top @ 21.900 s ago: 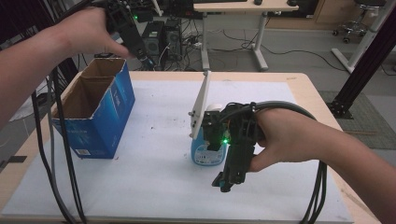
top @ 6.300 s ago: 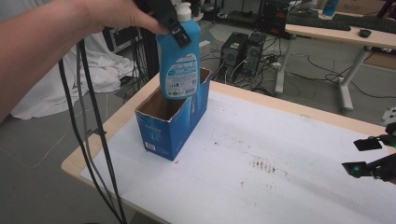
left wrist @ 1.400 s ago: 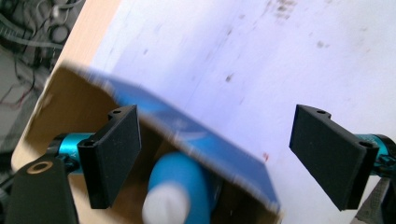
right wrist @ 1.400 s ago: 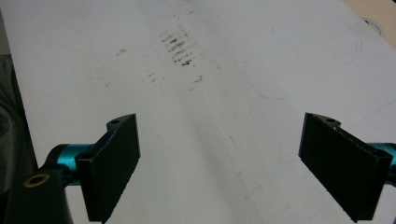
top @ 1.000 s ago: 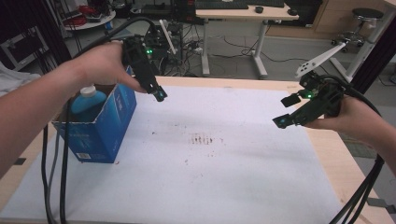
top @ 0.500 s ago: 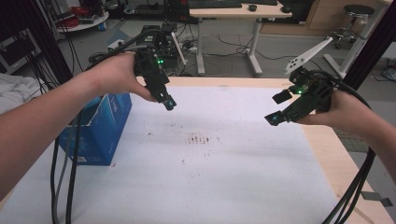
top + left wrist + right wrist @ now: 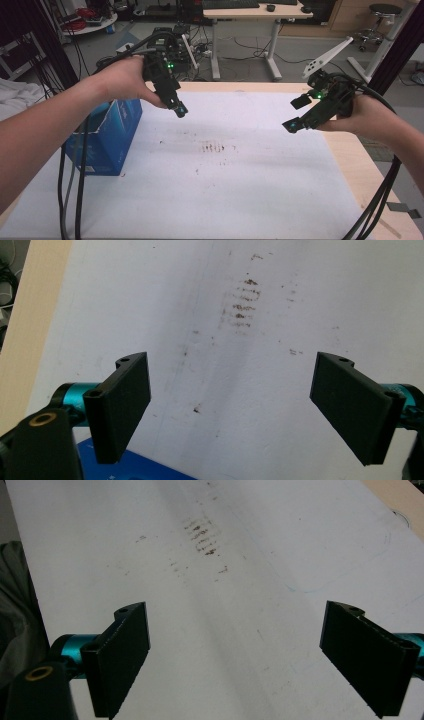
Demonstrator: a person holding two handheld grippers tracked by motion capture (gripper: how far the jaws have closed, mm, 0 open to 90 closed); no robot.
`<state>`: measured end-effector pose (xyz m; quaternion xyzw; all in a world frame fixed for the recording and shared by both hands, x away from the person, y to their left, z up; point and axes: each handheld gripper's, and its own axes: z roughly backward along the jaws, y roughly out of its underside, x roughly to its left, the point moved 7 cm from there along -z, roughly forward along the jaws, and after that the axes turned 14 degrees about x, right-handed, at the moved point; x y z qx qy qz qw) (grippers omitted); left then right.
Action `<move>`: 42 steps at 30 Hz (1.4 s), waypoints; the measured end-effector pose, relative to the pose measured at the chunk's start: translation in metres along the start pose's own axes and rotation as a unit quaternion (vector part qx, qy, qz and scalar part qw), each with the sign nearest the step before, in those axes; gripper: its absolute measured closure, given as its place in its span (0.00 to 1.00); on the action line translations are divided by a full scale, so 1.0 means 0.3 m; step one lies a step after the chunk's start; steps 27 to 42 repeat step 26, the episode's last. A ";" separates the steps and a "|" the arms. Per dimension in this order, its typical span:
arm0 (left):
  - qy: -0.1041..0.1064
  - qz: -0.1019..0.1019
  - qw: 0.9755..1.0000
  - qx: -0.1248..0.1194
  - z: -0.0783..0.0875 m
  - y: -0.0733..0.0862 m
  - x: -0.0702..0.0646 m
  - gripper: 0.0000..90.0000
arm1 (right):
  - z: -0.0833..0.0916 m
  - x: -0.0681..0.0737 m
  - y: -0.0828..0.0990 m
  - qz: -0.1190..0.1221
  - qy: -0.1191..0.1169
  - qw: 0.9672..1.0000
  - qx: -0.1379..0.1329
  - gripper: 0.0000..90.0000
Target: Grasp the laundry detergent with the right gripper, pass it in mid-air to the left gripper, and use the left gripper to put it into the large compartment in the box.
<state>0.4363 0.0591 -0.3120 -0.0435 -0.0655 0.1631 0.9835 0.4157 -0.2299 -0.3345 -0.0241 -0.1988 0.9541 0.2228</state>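
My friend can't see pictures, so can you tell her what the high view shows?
A person holds a black tool in each hand above a white table: the left tool and right tool both hang open, holding nothing. A blue cardboard box stands at the table's left edge, and brown smudges mark the middle.

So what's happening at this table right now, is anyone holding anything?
A person holds a gripper in each hand above a white-covered table, and both are empty. The left gripper hovers just beside an open blue box at the table's left edge; its jaws are spread wide over bare surface. The right gripper hangs over the right side, jaws also wide apart. Some brown smudges mark the middle.
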 end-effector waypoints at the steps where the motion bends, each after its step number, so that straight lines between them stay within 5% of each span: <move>1: 0.000 0.000 1.000 0.001 -0.001 0.001 0.001 0.18 | 0.000 0.000 0.001 0.000 0.000 1.000 0.001 0.14; 42: -0.005 0.010 1.000 0.004 0.011 0.024 -0.005 0.18 | 0.003 0.021 0.012 0.004 0.003 1.000 0.000 0.14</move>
